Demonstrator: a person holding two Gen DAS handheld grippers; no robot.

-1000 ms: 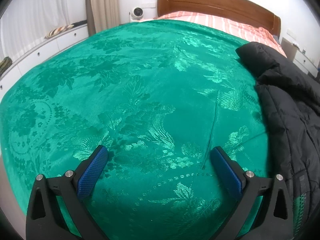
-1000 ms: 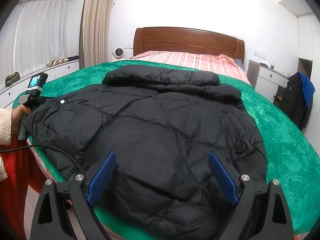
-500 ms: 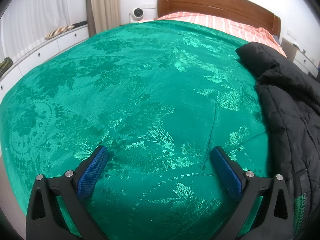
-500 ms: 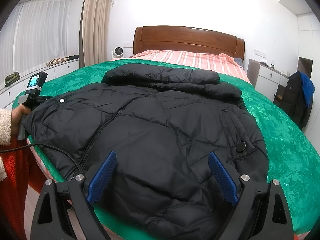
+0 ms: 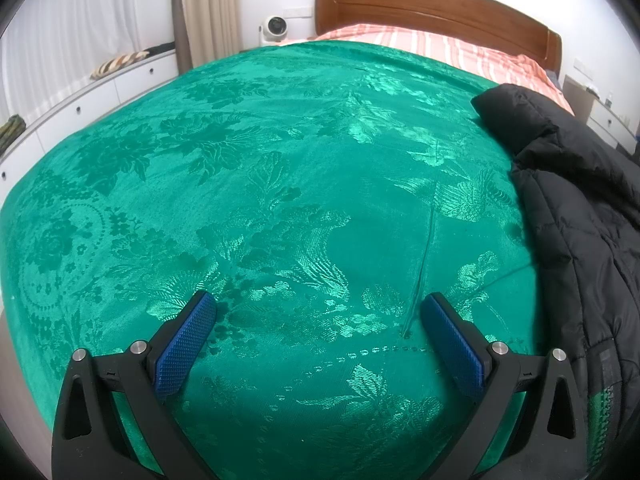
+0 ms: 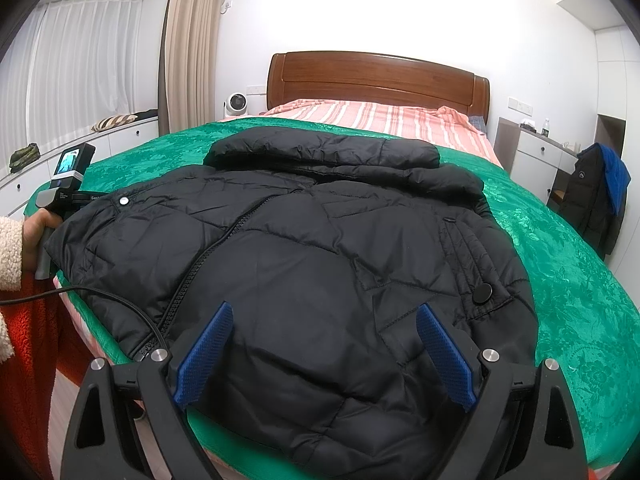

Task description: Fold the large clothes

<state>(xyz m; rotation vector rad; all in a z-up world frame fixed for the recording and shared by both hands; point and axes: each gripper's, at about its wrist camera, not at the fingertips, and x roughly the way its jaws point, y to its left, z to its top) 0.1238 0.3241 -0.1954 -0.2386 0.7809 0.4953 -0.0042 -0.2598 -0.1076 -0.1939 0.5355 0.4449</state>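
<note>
While the left tongs (image 5: 318, 334) are held wide open and empty over the green bedspread (image 5: 260, 200), the black puffer jacket (image 6: 320, 248) is seen lying flat on the bed, zipper up, beneath the right tongs (image 6: 324, 350), likewise spread open and gripping nothing.

I count one black puffer jacket (image 6: 320, 248) on one green bedspread (image 5: 280, 200). I hold two grippers: my left gripper (image 5: 318, 316) and my right gripper (image 6: 324, 328), each with two blue pads. One wooden headboard (image 6: 376, 76), one small fan (image 6: 236, 105).
</note>
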